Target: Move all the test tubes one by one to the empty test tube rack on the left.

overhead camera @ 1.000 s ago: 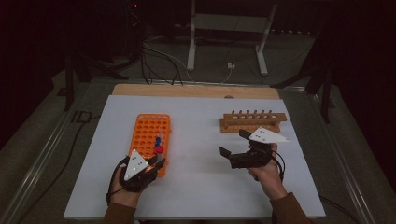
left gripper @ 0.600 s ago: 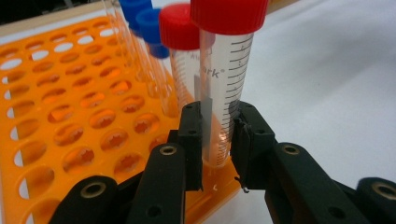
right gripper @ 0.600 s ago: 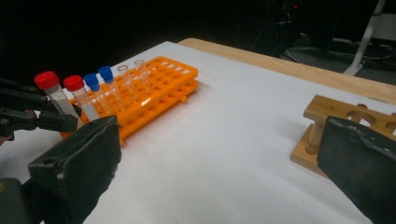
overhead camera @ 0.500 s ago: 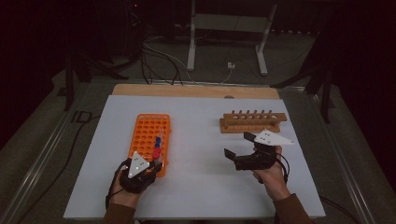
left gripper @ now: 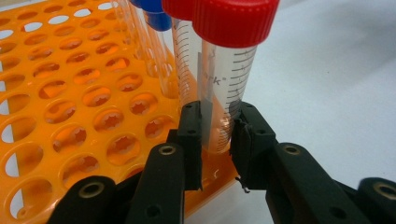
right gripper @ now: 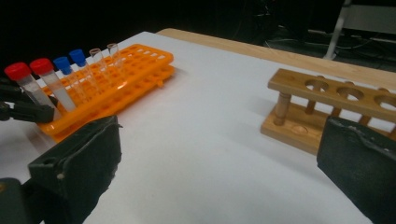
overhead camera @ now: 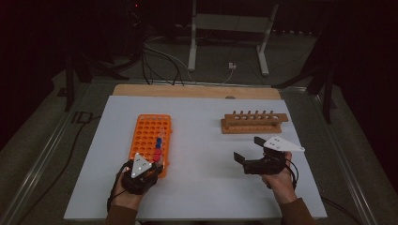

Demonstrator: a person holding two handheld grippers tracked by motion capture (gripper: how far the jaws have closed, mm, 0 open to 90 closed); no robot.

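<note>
Left claw [left gripper: 217, 133] now closing around the near red-capped clear plastic tube [left gripper: 224, 70] in the orange plastic rack [overhead camera: 149, 136], having advanced; right claw [overhead camera: 248, 149] hovering apart over the white tabletop [overhead camera: 202, 140].

Bare white table [overhead camera: 202, 140] spans frame centre, open between orange rack [overhead camera: 146, 133] at left and wooden rack [overhead camera: 253, 123] upper right. Capped tubes [left gripper: 219, 70] stand close together along orange rack's right edge, blocking sideways passage there.
</note>
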